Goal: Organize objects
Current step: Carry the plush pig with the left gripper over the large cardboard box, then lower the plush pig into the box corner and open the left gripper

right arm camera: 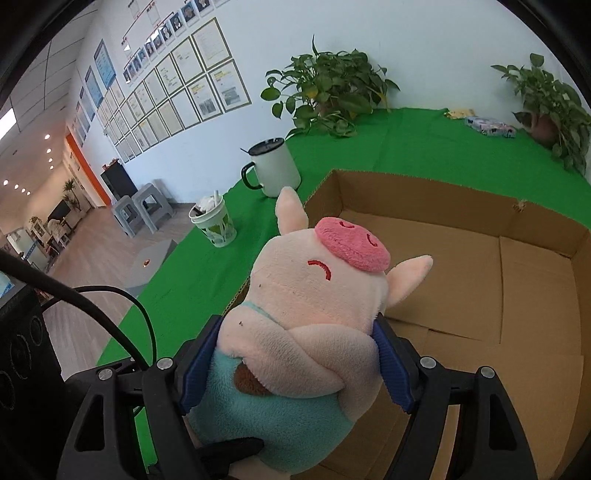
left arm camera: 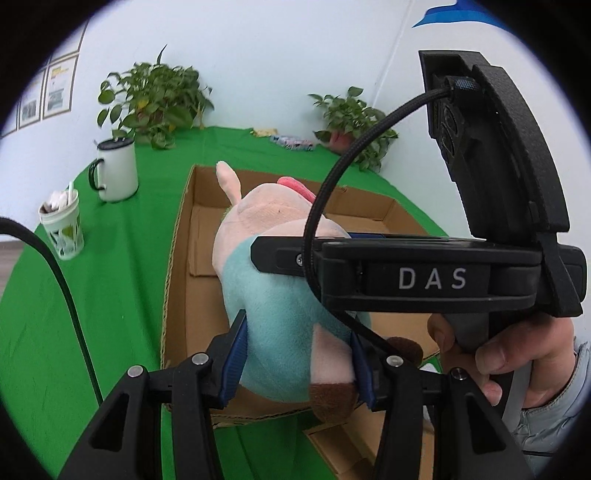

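Office or institutional bldg, w/ a demo table set up in an open hall. White wall carries rows of framed certificates & small portrait photos under a red line graphic. Left, a corridor w/ wood-look floor, recessed ceiling spots, an orange column, grey plastic stools & a dark cabinet. Table under green felt-like cloth; on it two potted plants along the wall, a white enamel mug, a paper drink cup & an open cardboard box. Looks like a staged workspace, not a home.
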Available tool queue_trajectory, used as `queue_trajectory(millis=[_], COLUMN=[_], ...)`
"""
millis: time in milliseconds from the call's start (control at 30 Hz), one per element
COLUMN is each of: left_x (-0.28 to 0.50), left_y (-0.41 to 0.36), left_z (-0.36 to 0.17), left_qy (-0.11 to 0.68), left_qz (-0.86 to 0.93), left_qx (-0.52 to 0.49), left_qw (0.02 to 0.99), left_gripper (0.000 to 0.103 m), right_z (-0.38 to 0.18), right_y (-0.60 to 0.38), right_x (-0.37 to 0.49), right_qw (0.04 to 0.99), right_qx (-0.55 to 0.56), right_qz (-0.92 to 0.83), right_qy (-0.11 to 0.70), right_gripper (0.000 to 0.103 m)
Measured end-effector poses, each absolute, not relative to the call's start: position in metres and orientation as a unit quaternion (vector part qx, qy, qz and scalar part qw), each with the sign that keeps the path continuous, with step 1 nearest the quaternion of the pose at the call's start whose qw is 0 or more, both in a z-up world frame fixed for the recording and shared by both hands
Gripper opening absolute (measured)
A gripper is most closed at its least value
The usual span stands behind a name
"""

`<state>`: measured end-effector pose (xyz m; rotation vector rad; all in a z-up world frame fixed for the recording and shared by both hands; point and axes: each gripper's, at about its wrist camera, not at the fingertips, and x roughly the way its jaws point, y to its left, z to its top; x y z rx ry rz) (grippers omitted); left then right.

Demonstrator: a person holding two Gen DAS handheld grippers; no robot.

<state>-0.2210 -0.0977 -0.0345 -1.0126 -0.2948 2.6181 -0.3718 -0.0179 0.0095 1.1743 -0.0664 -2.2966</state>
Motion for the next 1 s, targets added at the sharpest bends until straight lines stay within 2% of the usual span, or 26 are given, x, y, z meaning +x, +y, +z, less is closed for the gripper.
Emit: queue_trajectory(millis=[233,500,600,733,833,933,1000], left_x=[-0.225,-0.210,-0.202,-0.194,-0.173,-0.173,-0.184], left_y=[-0.114,-0.126,-0.118,-0.127,-0.141,-0.151,-0.154], left_z=[-0.058,-0.058,-0.055,-0.046,-0.026,-0.024,-0.035], left_qy=[-0.159,-0.176,-0.156,-0.144,-0.132,-0.131,-0.143], left_qz=[0.892,0.900,0.904,0.913,0.933,0.935,0.921], left_qx=[-0.399,-0.382,-0.382,-0.370,-0.329,-0.326,-0.356], left_qw=[0.142,0.118,0.112,0.091,0.062,0.050,0.072], left_gripper=[0.048,0.050,0.054,0.057,0.057,0.075,0.075], right_z=[-0.045,-0.048,-0.065,-0.075,-0.072,-0.071,-0.071], right_y=[-0.024,0.008,-0.001,-0.009,-0.021,-0.030,-0.035], right_x=[-0.394,-0.385,-0.386,-0.385,-0.380,-0.379,-0.377], right_qw=[0.285,0.316,0.329,0.333,0.325,0.312,0.306], right_qx=[0.480,0.495,0.525,0.524,0.519,0.517,0.516], right_qz=[-0.829,-0.800,-0.775,-0.770,-0.781,-0.788,-0.792], right_qy=[-0.045,-0.127,-0.126,-0.144,-0.123,-0.117,-0.112], right_gripper=[0.080,0.081,0.077,0.064,0.063,0.063,0.063])
